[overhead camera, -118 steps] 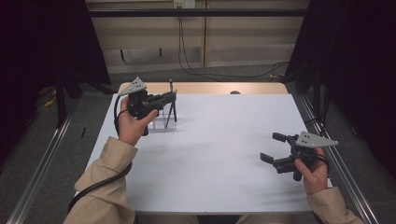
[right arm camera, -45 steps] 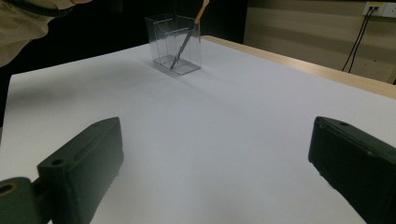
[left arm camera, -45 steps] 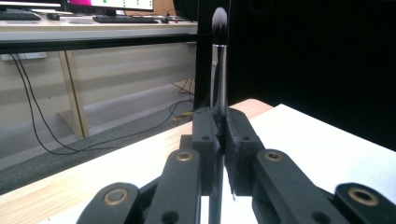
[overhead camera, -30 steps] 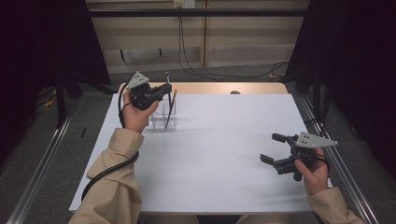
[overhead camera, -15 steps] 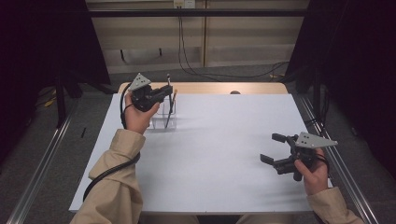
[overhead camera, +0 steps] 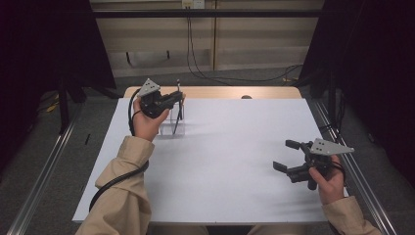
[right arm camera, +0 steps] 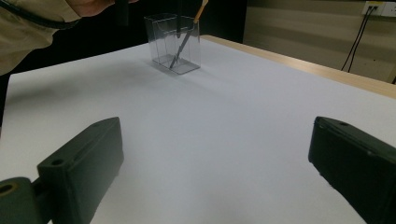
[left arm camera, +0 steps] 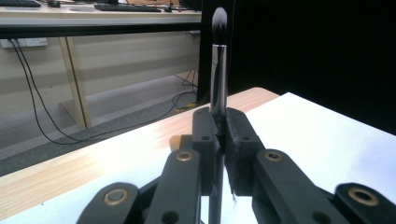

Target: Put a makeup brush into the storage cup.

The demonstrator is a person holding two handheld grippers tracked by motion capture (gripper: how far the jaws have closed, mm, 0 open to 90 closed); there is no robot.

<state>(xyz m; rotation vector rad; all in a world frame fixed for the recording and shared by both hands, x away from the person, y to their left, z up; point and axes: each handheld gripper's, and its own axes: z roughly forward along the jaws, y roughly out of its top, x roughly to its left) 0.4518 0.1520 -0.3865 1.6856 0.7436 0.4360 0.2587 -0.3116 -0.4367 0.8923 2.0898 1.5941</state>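
Over the clear box [overhead camera: 175, 121] at the table's far left, the left gripper [overhead camera: 172, 100] clamps an upright brush [left arm camera: 218, 65]; lower it straight before releasing. The right gripper [overhead camera: 288, 155] rests, jaws apart.

Makeup brush [left arm camera: 218, 70] upright, bristles up, seemingly inside clear holder [right arm camera: 176, 44].

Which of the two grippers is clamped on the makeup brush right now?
The left gripper, shut on the brush over the clear holder; the right gripper stands open, holding nothing.
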